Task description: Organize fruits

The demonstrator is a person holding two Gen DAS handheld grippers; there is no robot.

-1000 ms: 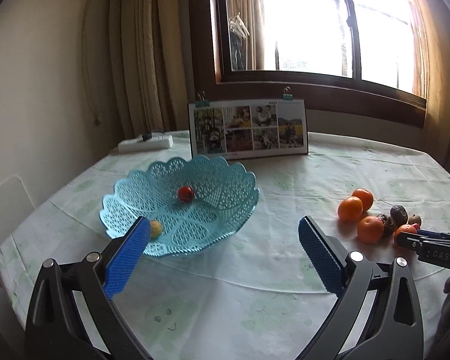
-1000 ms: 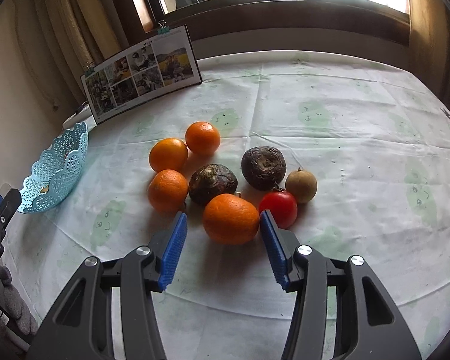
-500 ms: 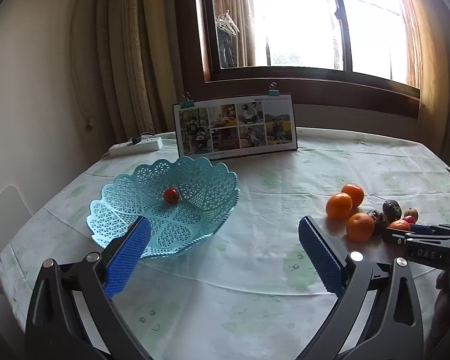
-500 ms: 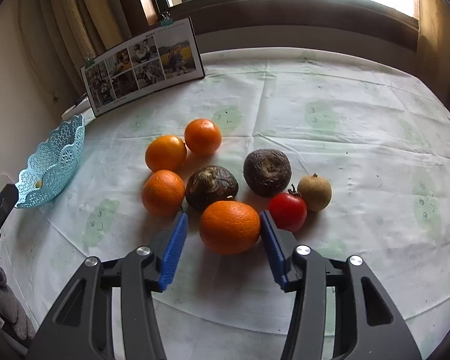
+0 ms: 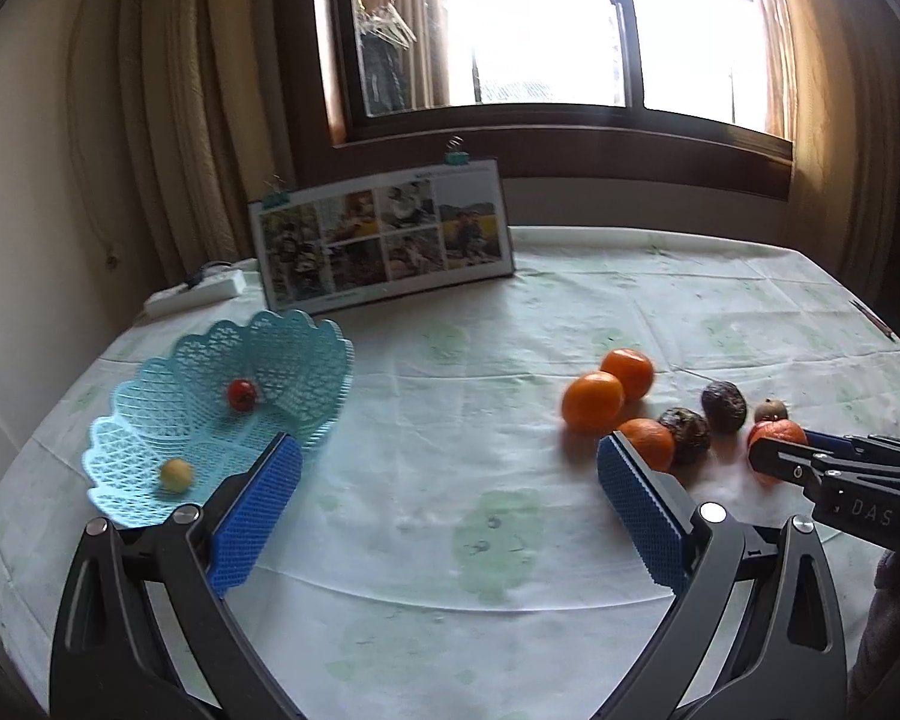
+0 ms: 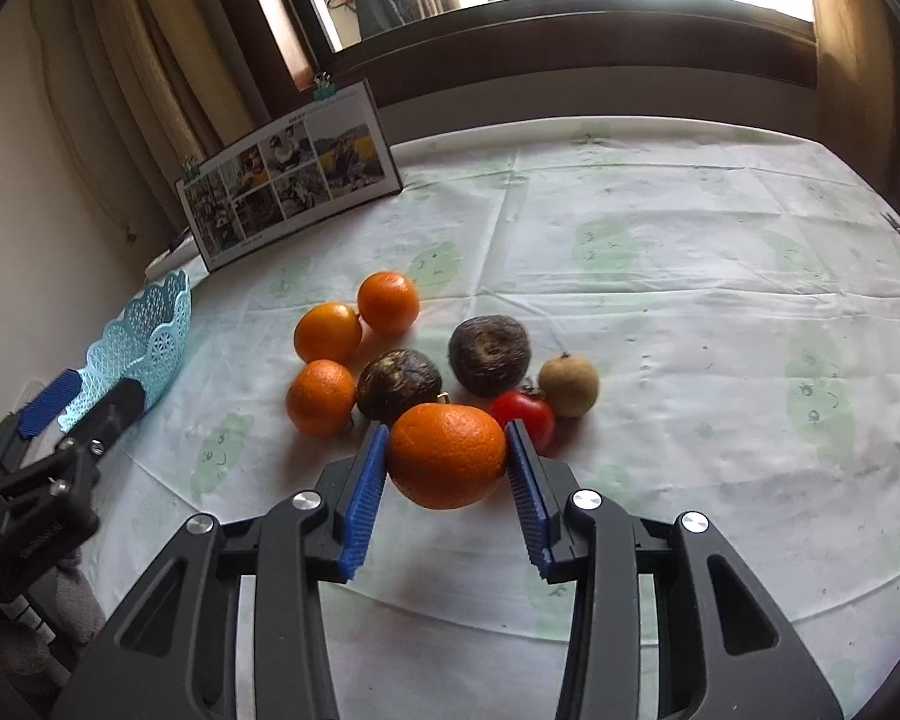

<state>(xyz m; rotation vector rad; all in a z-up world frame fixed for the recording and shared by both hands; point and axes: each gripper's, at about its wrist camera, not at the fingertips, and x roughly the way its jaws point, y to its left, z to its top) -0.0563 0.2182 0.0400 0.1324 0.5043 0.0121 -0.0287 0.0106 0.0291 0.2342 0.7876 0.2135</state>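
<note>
In the right wrist view, my right gripper [image 6: 447, 439] is shut on a large orange [image 6: 447, 462], its blue pads pressed on both sides. Behind it on the tablecloth lie three smaller oranges [image 6: 327, 333], two dark brown fruits [image 6: 489, 347], a red tomato [image 6: 528, 414] and a small brown fruit [image 6: 569, 387]. A pale blue lattice basket [image 5: 306, 336] stands at the left and holds a small red fruit [image 5: 241, 394] and a small yellow fruit [image 5: 176, 474]. My left gripper [image 5: 447, 459] is open with nothing between its fingers, hovering between the basket and the fruit pile.
A photo board [image 5: 384, 240] stands upright at the back of the table under the window. A white power strip [image 5: 195, 294] lies at the back left, near the curtain. The bare tablecloth [image 5: 468, 396] stretches between the basket and the fruit.
My right gripper has moved forward and shut on the large orange. The left gripper has swung to the right, so the basket now sits further left in its view.
</note>
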